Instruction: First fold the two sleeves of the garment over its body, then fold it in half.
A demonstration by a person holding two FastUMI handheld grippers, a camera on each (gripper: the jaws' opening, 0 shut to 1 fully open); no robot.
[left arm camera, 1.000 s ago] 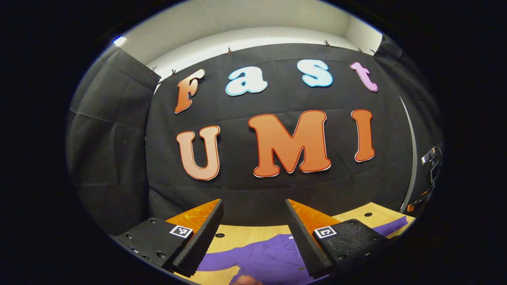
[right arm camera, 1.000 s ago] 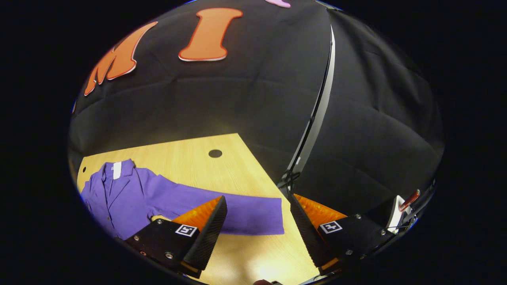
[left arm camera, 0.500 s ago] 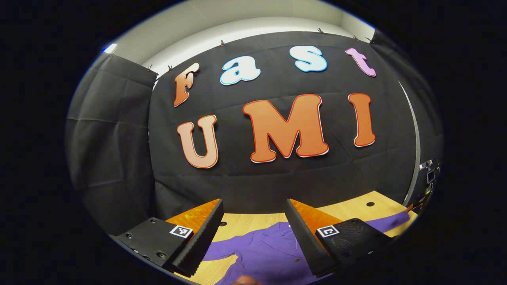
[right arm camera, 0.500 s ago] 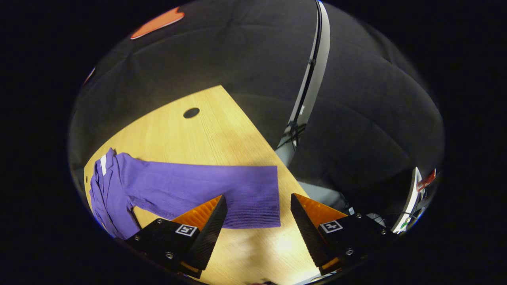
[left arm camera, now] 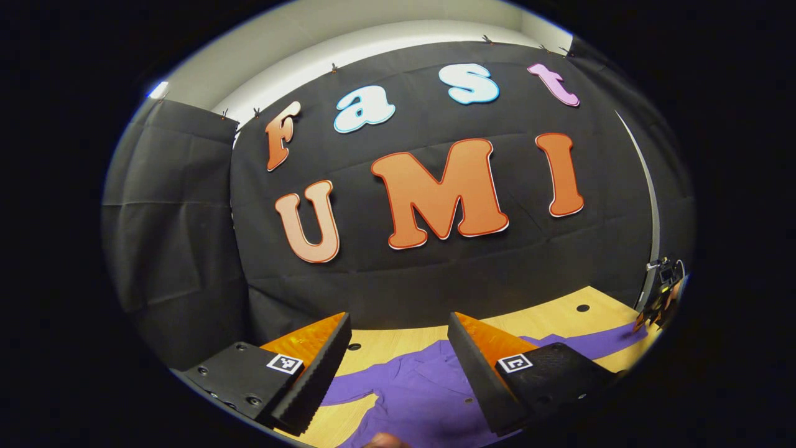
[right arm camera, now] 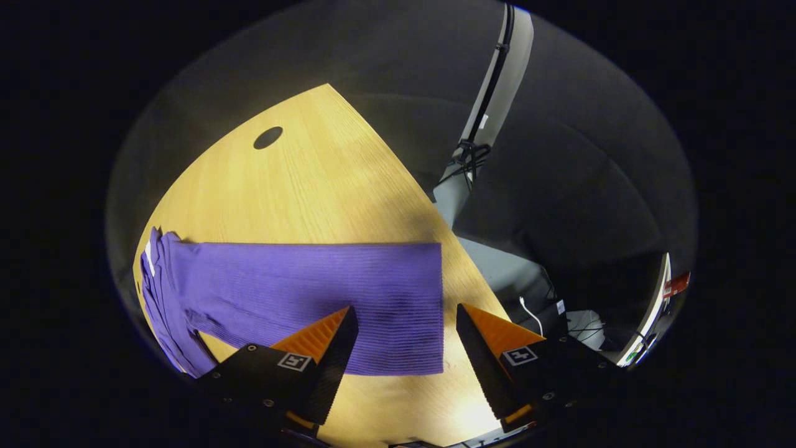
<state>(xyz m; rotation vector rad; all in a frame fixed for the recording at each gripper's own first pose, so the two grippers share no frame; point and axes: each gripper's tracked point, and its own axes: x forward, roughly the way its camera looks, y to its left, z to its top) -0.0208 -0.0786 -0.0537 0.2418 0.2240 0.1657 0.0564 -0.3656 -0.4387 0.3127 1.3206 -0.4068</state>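
Note:
A purple ribbed garment lies flat on the wooden table. In the right gripper view one long sleeve stretches toward the table's right edge, its cuff lying just in front of my right gripper, which is open and hovers above it. In the left gripper view the garment's body with its collar lies below my left gripper, which is open with nothing between its fingers. The other gripper appears far right over the sleeve end.
Black cloth walls close the booth behind the table. A grey post with cables stands past the table's right edge. Round holes pierce the tabletop. A bit of a hand shows at the bottom of the left gripper view.
My right gripper has tilted down and moved closer over the sleeve cuff, which now looks larger. The left gripper view has tipped slightly down, showing more of the garment. Both stay open.

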